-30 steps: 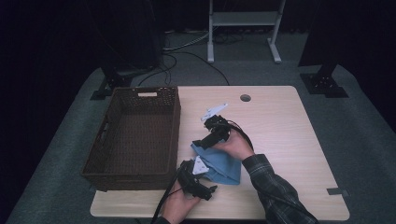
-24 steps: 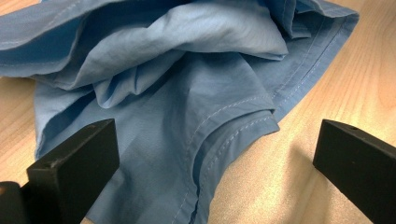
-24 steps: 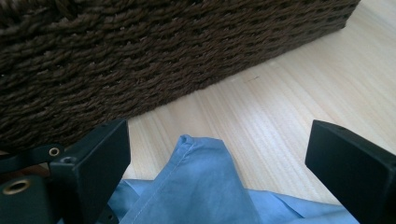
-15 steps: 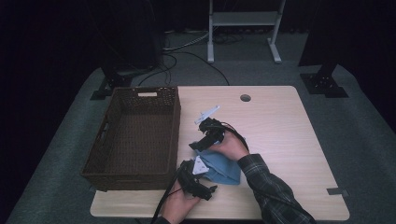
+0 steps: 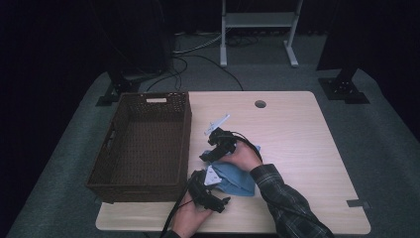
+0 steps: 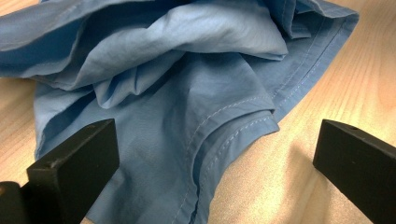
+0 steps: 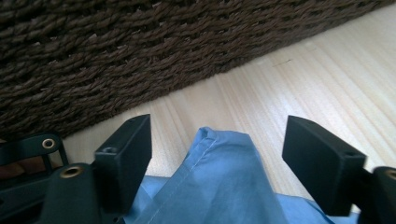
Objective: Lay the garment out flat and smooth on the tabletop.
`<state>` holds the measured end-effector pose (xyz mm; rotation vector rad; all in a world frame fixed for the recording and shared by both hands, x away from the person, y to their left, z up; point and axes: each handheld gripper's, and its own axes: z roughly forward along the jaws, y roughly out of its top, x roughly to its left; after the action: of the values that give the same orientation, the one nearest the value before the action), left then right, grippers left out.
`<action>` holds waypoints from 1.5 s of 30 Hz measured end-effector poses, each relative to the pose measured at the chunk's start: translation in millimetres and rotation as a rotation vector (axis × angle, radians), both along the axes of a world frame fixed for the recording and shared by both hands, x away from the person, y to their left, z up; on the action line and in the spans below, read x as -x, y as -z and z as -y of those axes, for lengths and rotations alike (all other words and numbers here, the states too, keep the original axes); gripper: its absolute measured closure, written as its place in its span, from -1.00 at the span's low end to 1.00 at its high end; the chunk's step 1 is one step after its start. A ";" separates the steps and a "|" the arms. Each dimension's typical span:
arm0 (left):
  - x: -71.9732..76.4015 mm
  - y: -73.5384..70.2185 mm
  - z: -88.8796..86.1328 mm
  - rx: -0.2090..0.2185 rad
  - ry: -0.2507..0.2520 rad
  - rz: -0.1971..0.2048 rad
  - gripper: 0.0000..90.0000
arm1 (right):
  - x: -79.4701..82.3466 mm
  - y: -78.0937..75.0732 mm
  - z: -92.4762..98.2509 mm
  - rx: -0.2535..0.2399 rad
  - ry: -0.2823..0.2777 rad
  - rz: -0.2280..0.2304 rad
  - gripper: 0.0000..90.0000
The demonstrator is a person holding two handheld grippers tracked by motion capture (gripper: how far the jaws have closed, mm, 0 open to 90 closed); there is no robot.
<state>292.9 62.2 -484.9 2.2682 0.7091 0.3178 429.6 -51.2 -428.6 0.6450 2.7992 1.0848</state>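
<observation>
1. My right gripper (image 5: 207, 154) sits over the far left corner of the crumpled light-blue cotton cloth (image 5: 236, 177), which lies on the pale wooden table (image 5: 297, 148) just to the right of the dark brown woven wicker basket (image 5: 143, 144).
2. In the right gripper view a hemmed corner of the cloth (image 7: 219, 182) pokes up between my two black jaws. They stand apart, neither pad pressing on the fabric, though they have just been closing in on it.
3. My left gripper (image 5: 210, 191) lies at the near left edge of the same cloth, close to the front edge of the table, with my hand (image 5: 185, 220) behind it.
4. In the left gripper view the jaws are spread wide, one at either side of a stitched fold of the cloth (image 6: 187, 116). The left jaw stands over the fabric and the right jaw over bare wood; nothing is clamped.
5. The high view gives what neither gripper view gives: both grippers at once, near each other at the cloth's left side, my plaid sleeve (image 5: 282, 198) crossing in from the lower right, and the basket whole.
6. The right gripper view gives the basket's plaited wall (image 7: 140, 56) close up, just beyond the cloth corner, with a strip of bare table between them.
7. The left gripper view gives the folds and white stitching of the cloth, bunched in loose ridges.
</observation>
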 end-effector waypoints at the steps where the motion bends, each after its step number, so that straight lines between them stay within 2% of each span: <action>1: 0.0 0.0 0.0 0.000 0.000 0.000 -1.00 | -0.2 0.5 -0.4 0.005 -0.001 0.000 -0.42; 8: 0.0 -0.1 0.0 0.000 0.000 -0.001 -1.00 | -0.6 5.0 -4.5 0.031 -0.019 -0.017 -0.26; 14: 0.0 0.0 0.0 0.000 0.000 0.000 -1.00 | -0.7 11.1 -6.7 0.068 -0.036 -0.047 0.01; 16: 0.1 0.0 0.0 0.001 -0.001 0.000 -1.00 | -0.5 11.8 -6.6 0.076 -0.037 -0.053 0.20; 20: 0.0 0.0 0.0 0.001 -0.001 0.000 -1.00 | 0.0 11.8 -4.8 0.082 -0.033 -0.051 0.80; 22: 0.0 0.0 0.0 0.000 0.000 0.000 -1.00 | 0.1 10.8 -3.2 0.075 -0.029 -0.057 0.98; 26: 0.0 0.0 0.0 0.000 0.000 0.000 -1.00 | 0.0 8.4 -0.1 0.069 -0.022 -0.066 1.00; 45: -0.1 0.1 0.0 0.001 0.001 0.003 -1.00 | 8.5 -23.3 23.6 0.013 -0.025 -0.019 1.00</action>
<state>293.0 62.2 -485.0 2.2670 0.7067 0.3200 421.0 -74.8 -405.2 0.6234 2.8352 1.0694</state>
